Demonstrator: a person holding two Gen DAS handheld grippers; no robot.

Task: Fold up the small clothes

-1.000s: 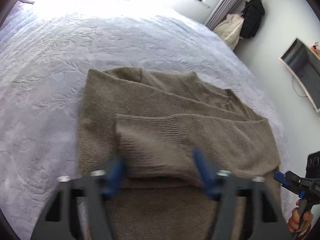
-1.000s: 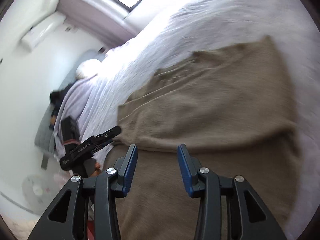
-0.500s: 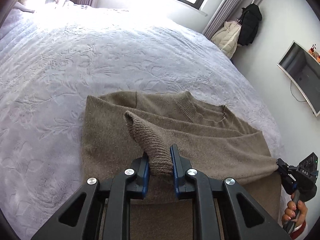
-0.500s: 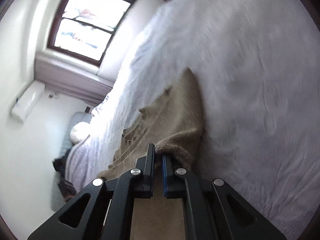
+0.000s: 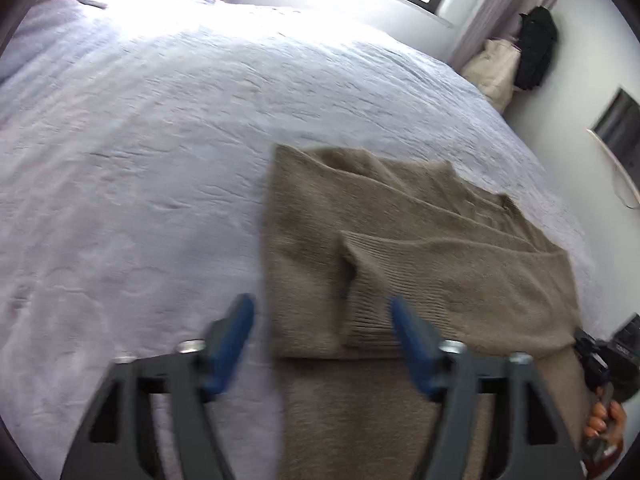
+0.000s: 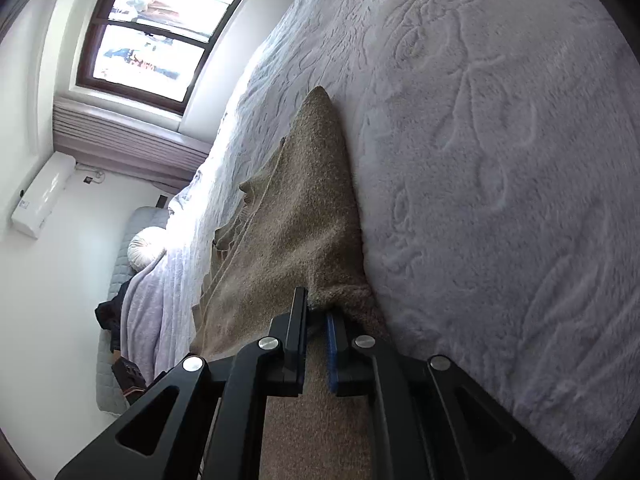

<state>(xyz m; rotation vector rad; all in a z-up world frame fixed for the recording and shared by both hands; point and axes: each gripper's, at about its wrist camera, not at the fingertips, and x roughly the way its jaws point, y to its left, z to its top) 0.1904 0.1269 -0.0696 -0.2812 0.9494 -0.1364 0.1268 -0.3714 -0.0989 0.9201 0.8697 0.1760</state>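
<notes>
One ribbed knit sweater [image 5: 400,248] (beige) on quilted bedspread [image 5: 160,140]

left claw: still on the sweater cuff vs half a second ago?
No. The left claw has just opened; the cuff lies flat on the sweater, no longer lifted between its fingers.

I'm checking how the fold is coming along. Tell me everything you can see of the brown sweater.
The brown sweater is a fuzzy taupe knit lying mostly flat on the white bedspread, partly folded. A sleeve with a ribbed cuff lies folded across its body, and a ribbed neckline shows at the far edge. The left gripper, whose jaws have just been opening, hovers over the cuff without touching it. The right gripper pinches the sweater's right edge, bunching the cloth there.
</notes>
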